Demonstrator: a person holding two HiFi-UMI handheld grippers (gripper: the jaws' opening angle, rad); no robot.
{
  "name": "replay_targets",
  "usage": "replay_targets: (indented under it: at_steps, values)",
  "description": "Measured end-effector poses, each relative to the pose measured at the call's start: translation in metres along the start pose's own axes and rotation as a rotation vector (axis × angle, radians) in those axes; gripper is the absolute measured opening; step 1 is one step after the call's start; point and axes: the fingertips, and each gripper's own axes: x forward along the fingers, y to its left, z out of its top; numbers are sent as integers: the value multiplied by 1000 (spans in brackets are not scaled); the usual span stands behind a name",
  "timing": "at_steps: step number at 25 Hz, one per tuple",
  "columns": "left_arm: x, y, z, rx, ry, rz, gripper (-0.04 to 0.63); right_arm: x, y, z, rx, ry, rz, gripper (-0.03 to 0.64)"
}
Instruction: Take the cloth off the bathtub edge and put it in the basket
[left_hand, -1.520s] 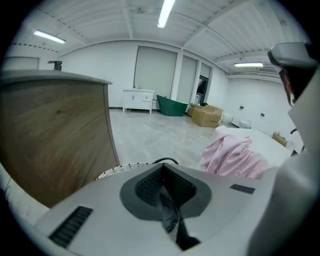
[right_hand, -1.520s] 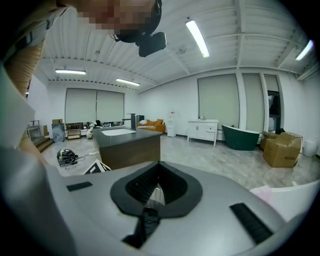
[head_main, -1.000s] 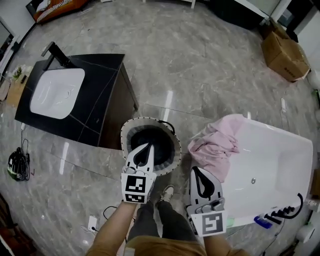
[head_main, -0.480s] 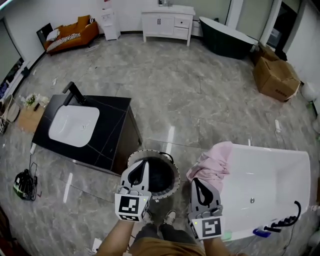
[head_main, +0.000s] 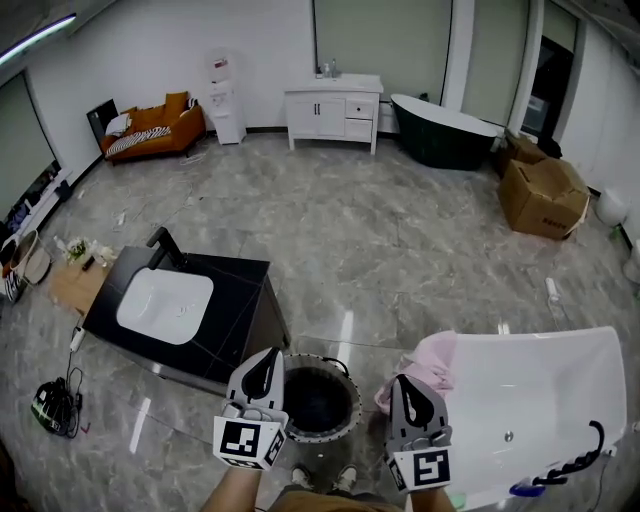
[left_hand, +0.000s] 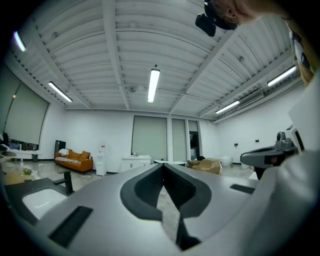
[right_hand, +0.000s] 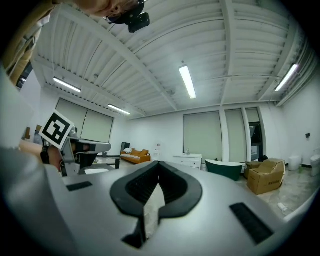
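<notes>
The white tub (head_main: 540, 338) is sitting at the lower right. The pink cloth (head_main: 425, 368) is lying bunched over its near-left edge, so no step of the task is showing as done. The basket (head_main: 320, 360) is standing on the floor just beside that edge, between the tub and a black vanity (head_main: 235, 300), and its dark inside is looking empty.

The left gripper (head_main: 265, 365) is hanging by the basket's left rim. The right gripper (head_main: 412, 392) is hanging just beside the cloth, and I cannot tell whether it is touching it. Both pairs of jaws are sitting closed tip to tip with nothing between them, and both gripper views are pointing out across the room.

By my judgement everything is remaining: opening a gripper, taking the cloth, lifting it off, carrying it the short way over and dropping it in.

Counting from large to small:
- Two tubs are showing: the white one and a dark tub (head_main: 445, 130) by the far wall.
- There is one vanity, with one sink (head_main: 165, 305).
- There is one sofa (head_main: 150, 120).
- There is one white cabinet (head_main: 333, 110).
- One box (head_main: 540, 195) is showing clearly, with perhaps another behind it.
- There is one basket, one cloth and two grippers.
</notes>
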Motion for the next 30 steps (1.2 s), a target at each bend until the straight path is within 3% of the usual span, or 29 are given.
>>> replay_targets:
  at_steps: [9,17,23,30]
  values:
    - [-22,7,73,28,-105,-34,6,-5,-14,54,51,-96,-13,5]
    - [-48,20,112,70,-170,-28,6,6,-16,93,41,-162,4,5]
    - [-74,30,117,47,-144,-20,6,3,-6,98,40,-179,69,5]
    - [-76,55,127,79,-147,-9,6,4,-12,102,-11,-199,39,5]
